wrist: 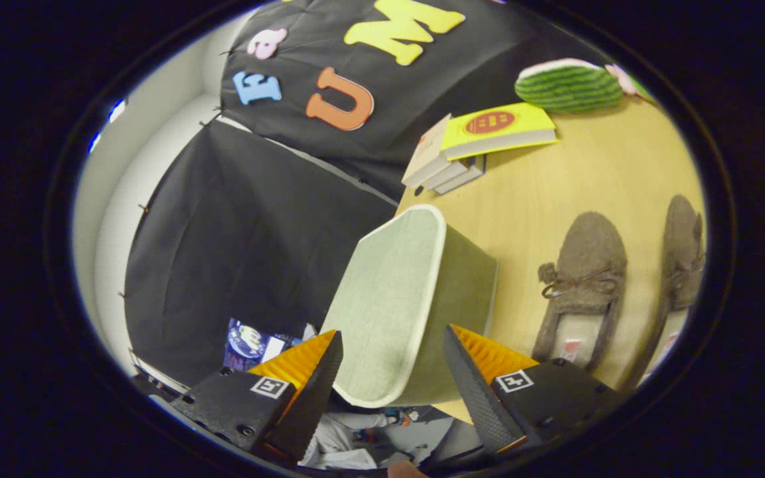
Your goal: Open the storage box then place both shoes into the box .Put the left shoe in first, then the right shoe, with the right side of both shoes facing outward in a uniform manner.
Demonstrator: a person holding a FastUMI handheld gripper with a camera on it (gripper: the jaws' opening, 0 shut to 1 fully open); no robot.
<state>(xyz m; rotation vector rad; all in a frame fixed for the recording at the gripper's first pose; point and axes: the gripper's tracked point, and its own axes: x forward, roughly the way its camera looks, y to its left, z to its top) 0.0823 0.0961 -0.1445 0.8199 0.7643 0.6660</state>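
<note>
The storage box (pixel 469 285) is pale green fabric with a lighter, white-trimmed lid (pixel 389 299), and the lid is closed. It stands at the edge of the wooden table (pixel 555 192). My gripper (pixel 392 335) is open, its fingers spread wide on either side of the near end of the lid. I cannot tell if they touch it. Two brown fuzzy shoes with bow laces lie side by side on the table beyond the box. One shoe (pixel 585 265) is close to the box and the other shoe (pixel 682 252) lies farther off.
A stack of books (pixel 489 129) with a yellow one on top sits at the table's far side. A watermelon-shaped toy (pixel 568 85) lies past them. Black cloth walls (pixel 236 226) stand beside the table edge, and there is bare tabletop between box and shoes.
</note>
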